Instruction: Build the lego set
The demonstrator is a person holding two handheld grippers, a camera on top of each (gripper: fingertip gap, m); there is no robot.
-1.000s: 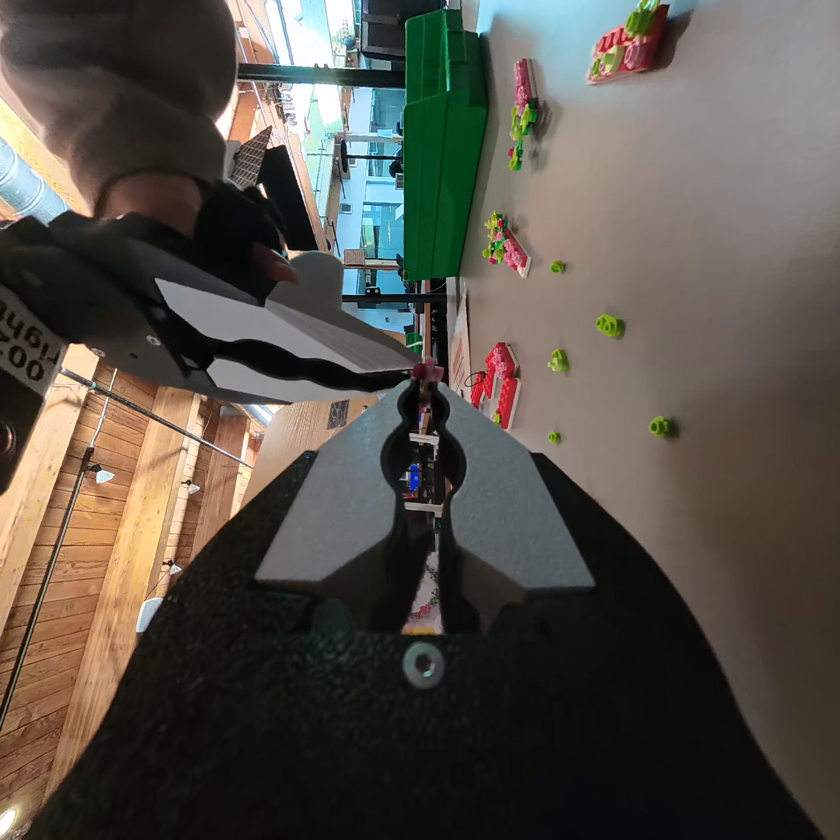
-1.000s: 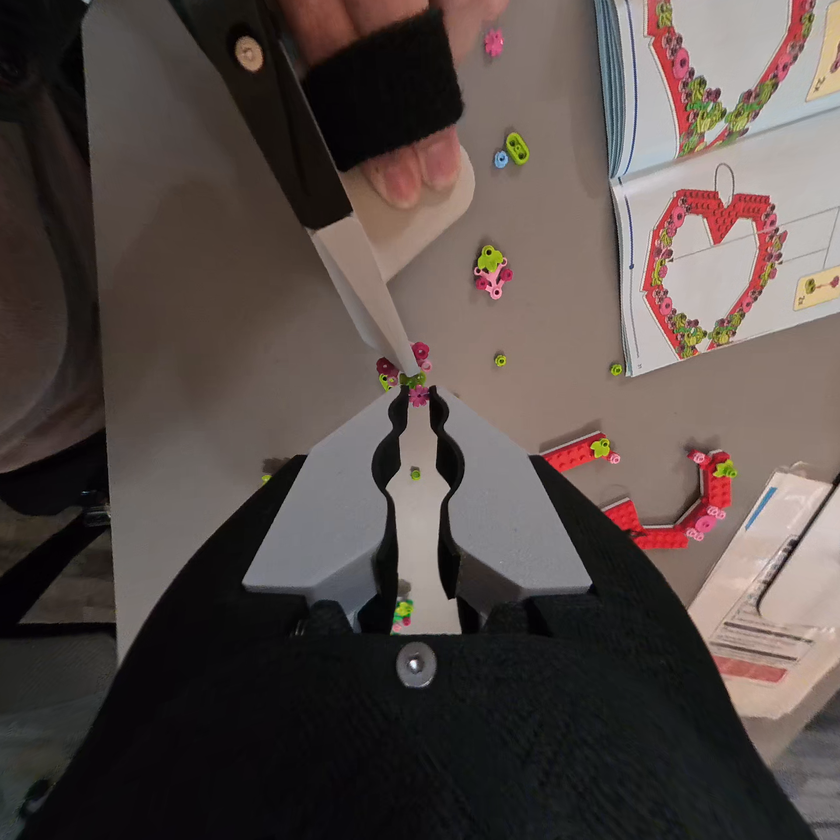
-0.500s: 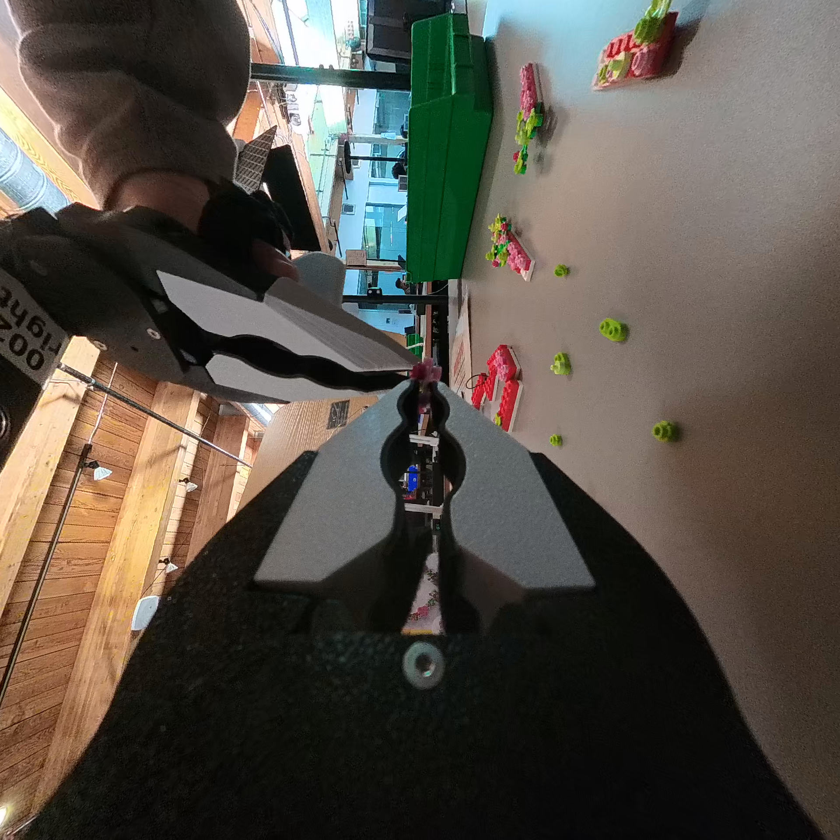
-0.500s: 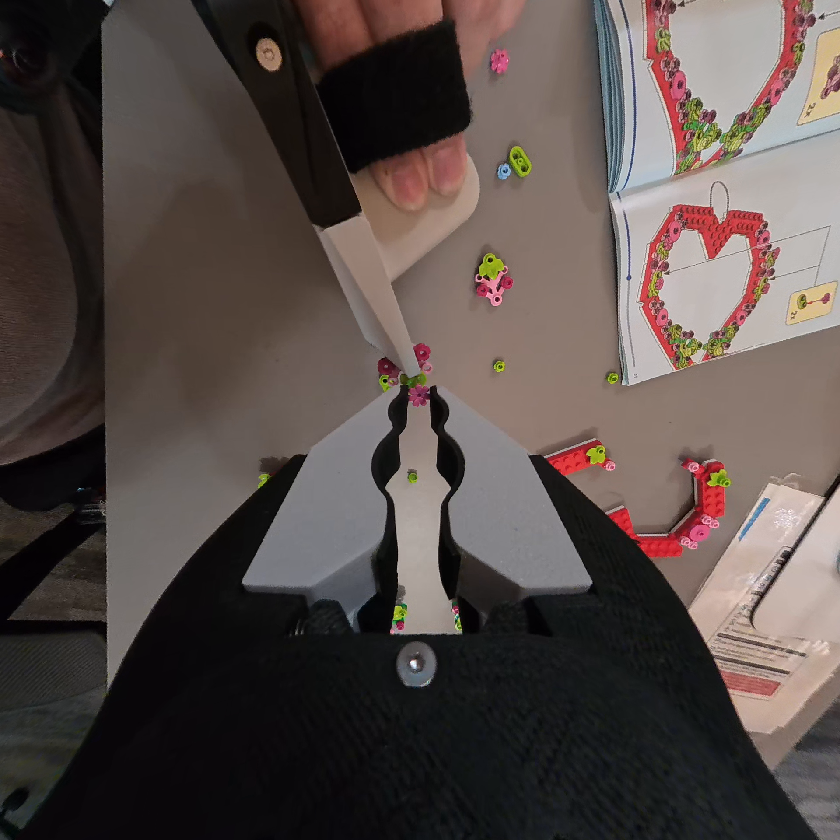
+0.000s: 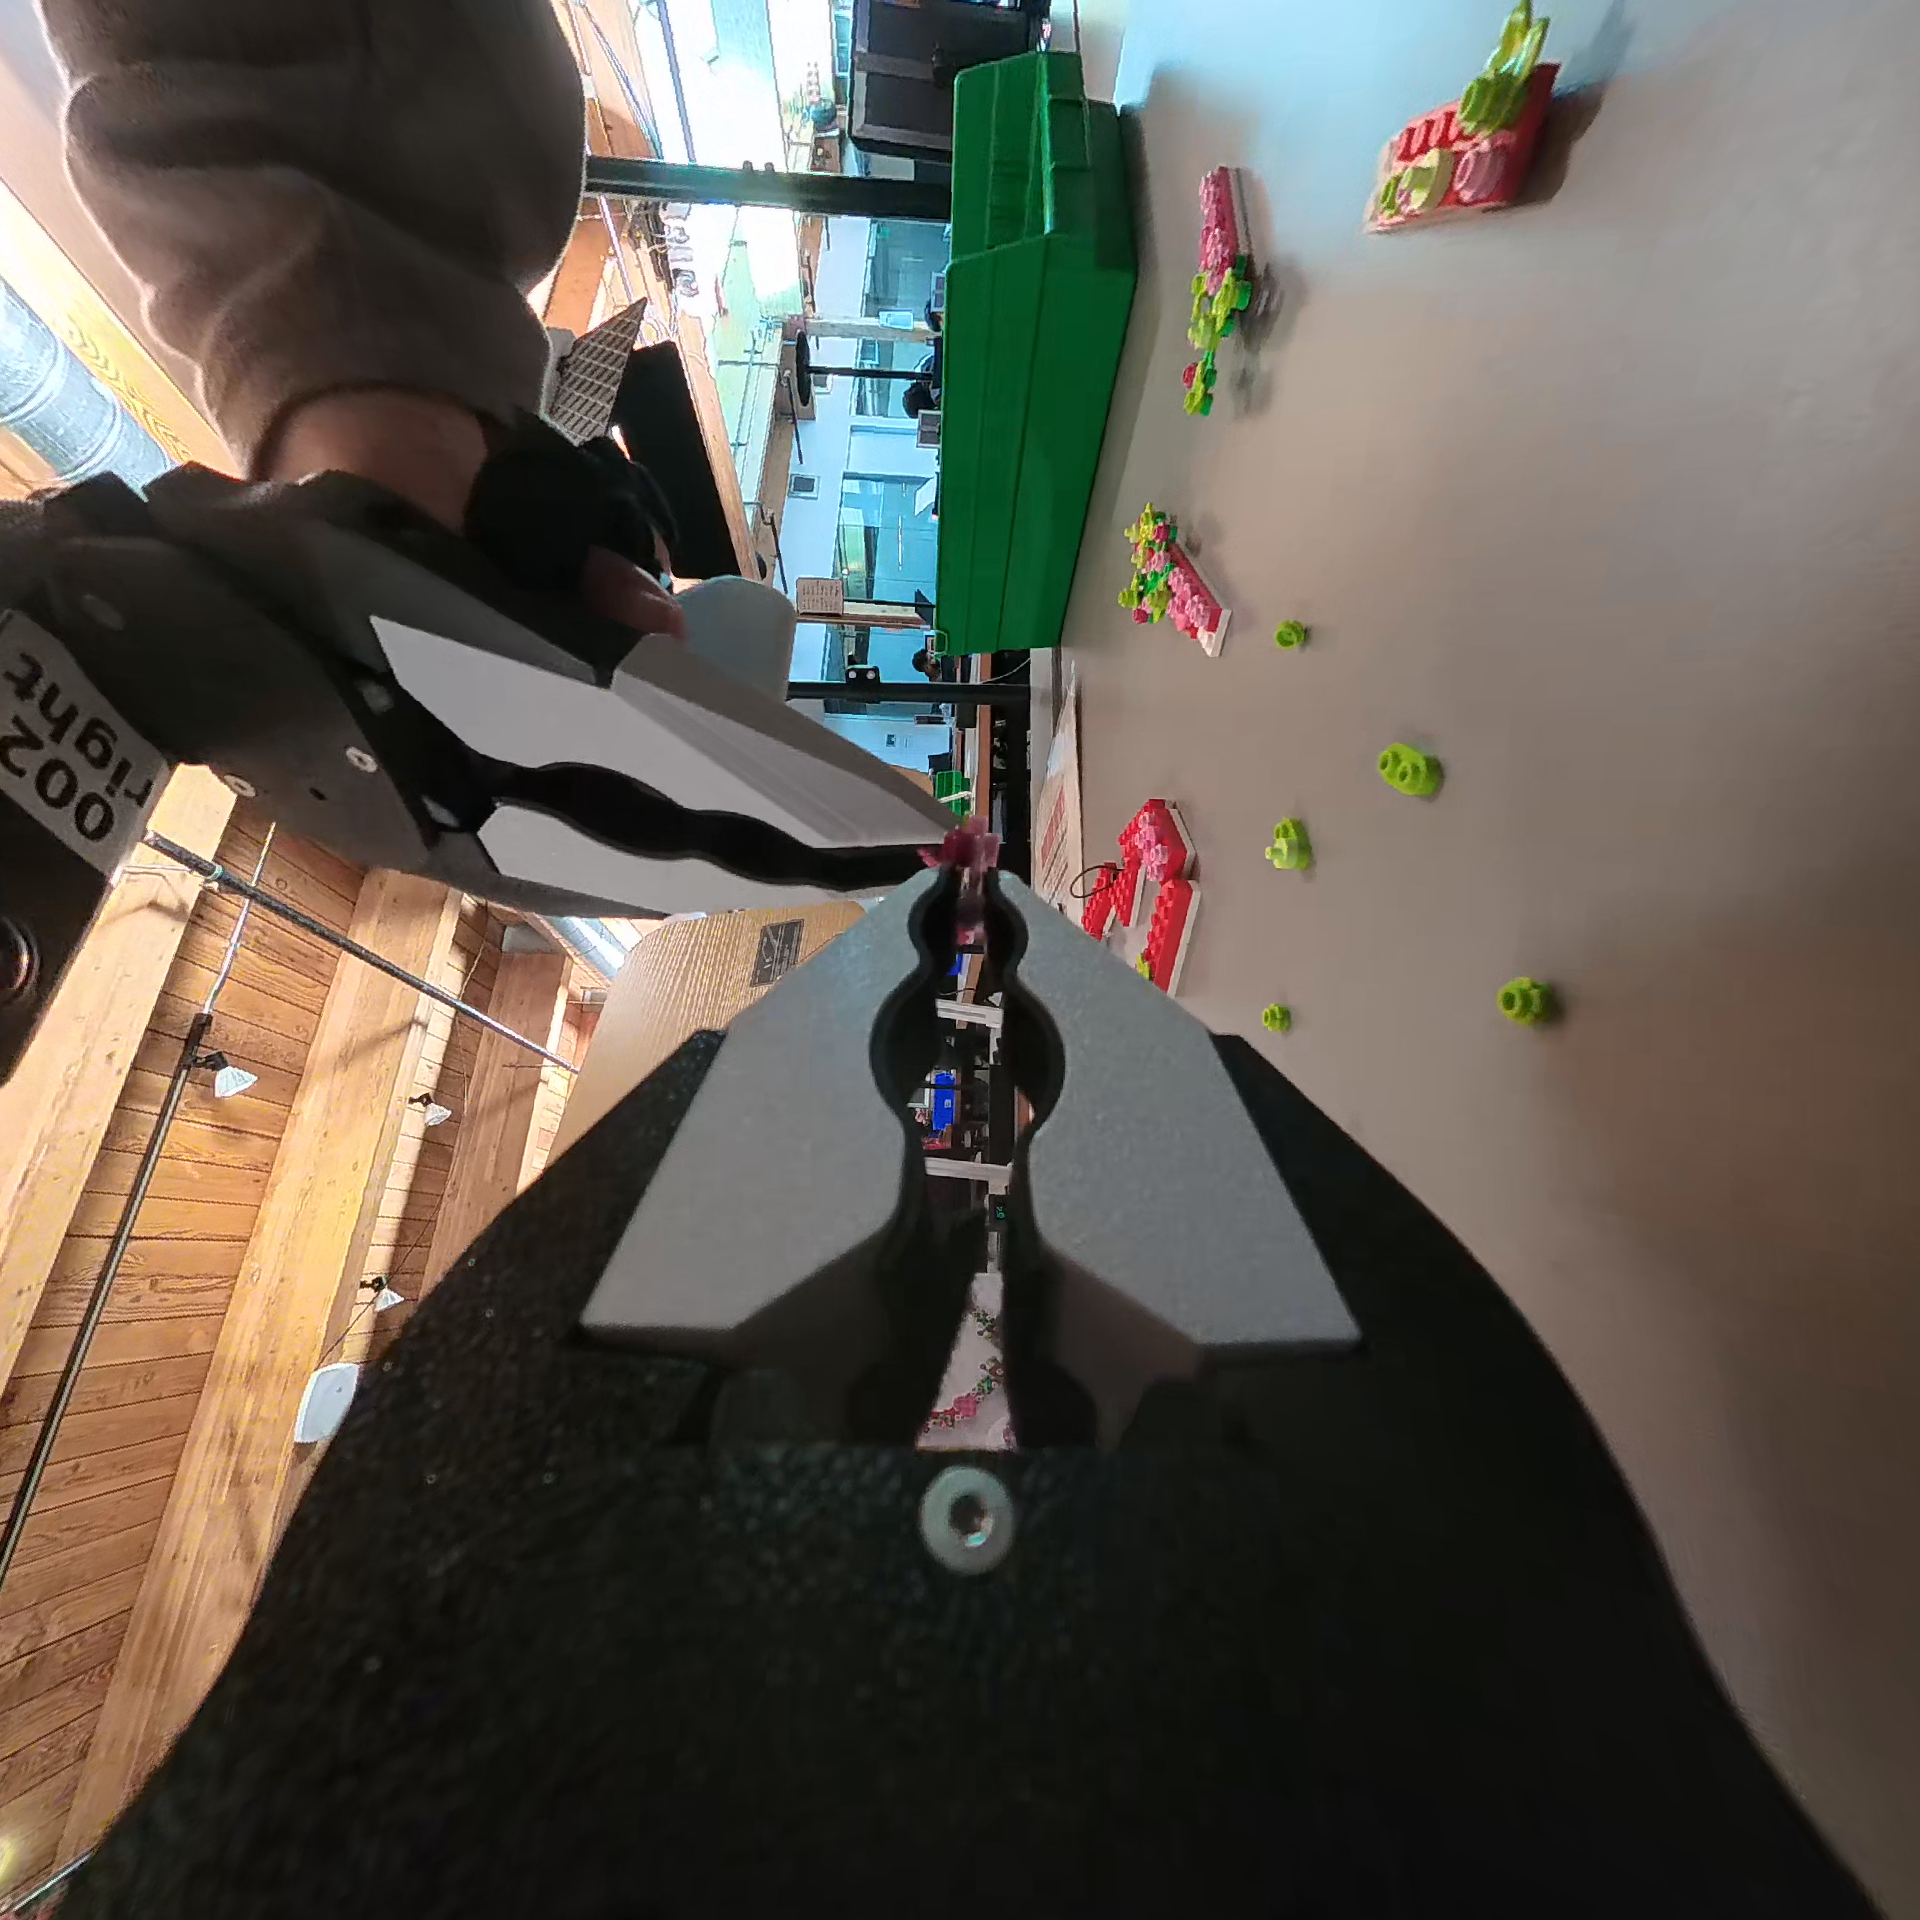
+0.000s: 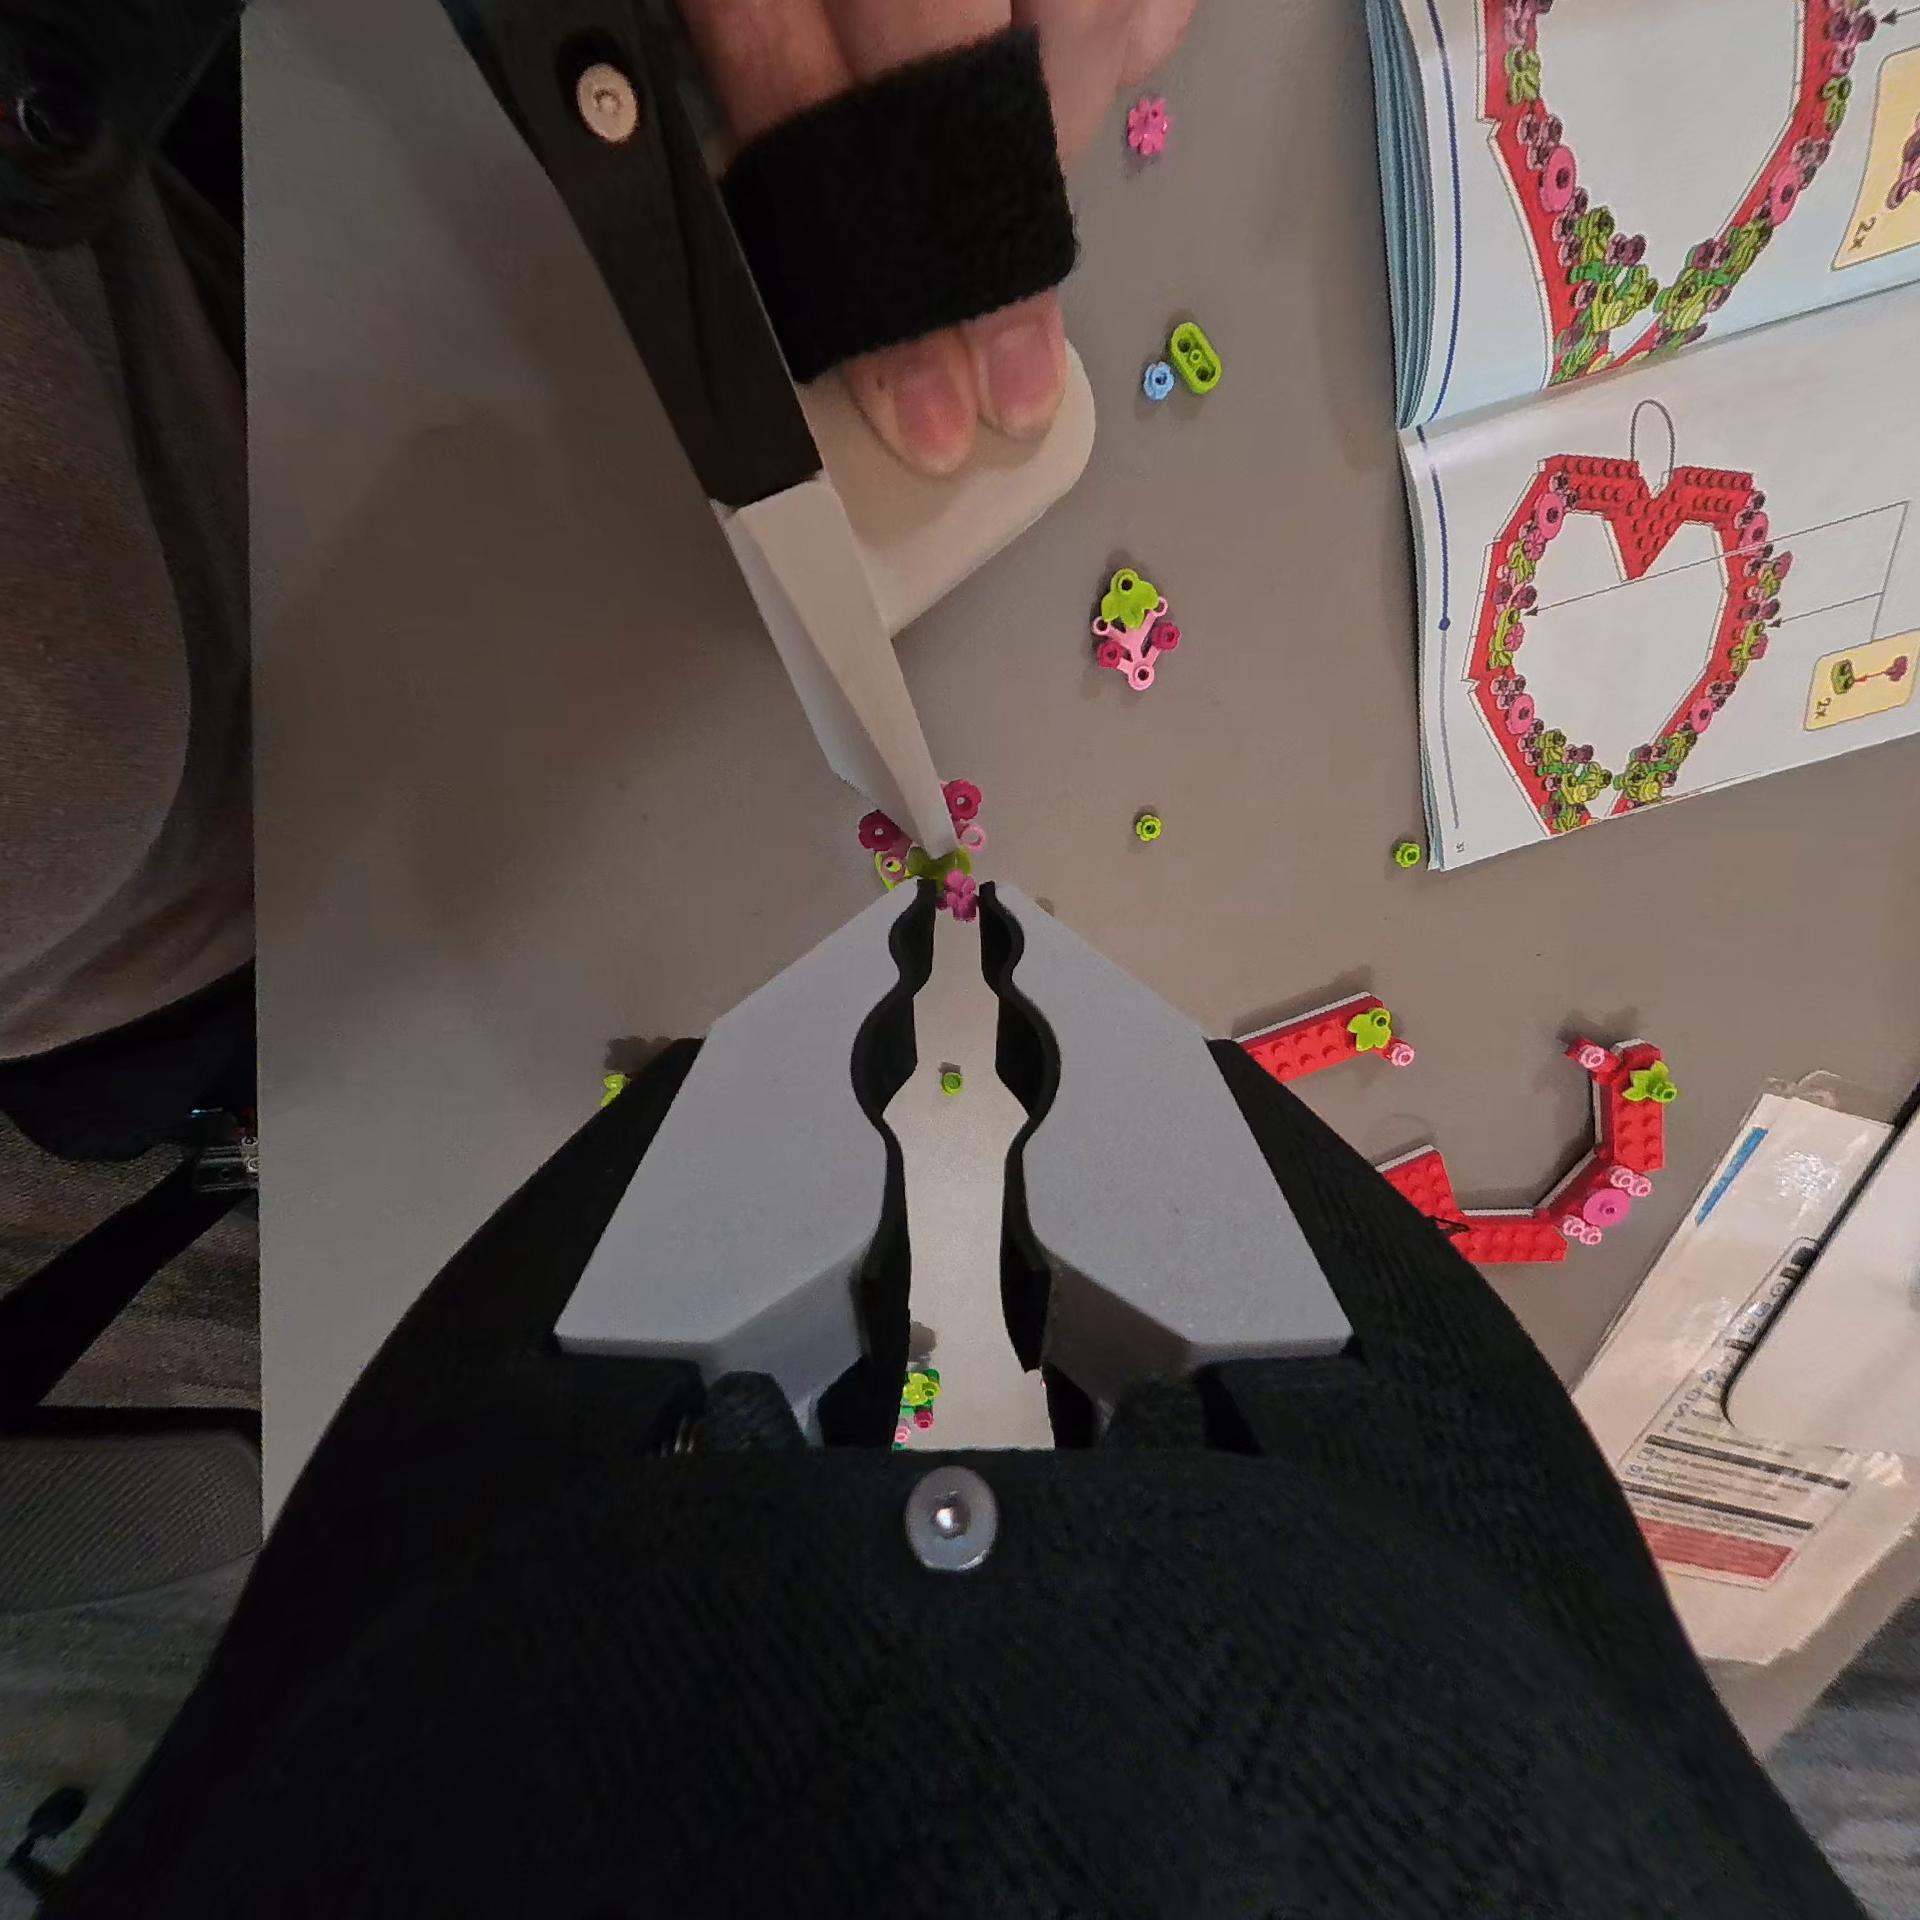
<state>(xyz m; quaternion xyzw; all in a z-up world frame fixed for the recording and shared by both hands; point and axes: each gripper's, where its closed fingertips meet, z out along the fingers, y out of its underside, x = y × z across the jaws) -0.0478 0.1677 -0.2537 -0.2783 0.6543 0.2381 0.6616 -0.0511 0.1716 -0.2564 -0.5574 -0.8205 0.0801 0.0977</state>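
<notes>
Barely anything moved in the last second — my left claw (image 5: 961, 883) and right claw (image 6: 951, 899) both stay pinched on the tiny flower cluster (image 6: 956, 888), so I reckon the press-fit isn't done.

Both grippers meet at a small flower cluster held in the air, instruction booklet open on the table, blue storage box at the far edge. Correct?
One error: the storage box is green, not blue, as the left wrist view shows. The rest holds: left gripper and right gripper meet at the flower cluster, booklet open.
</notes>
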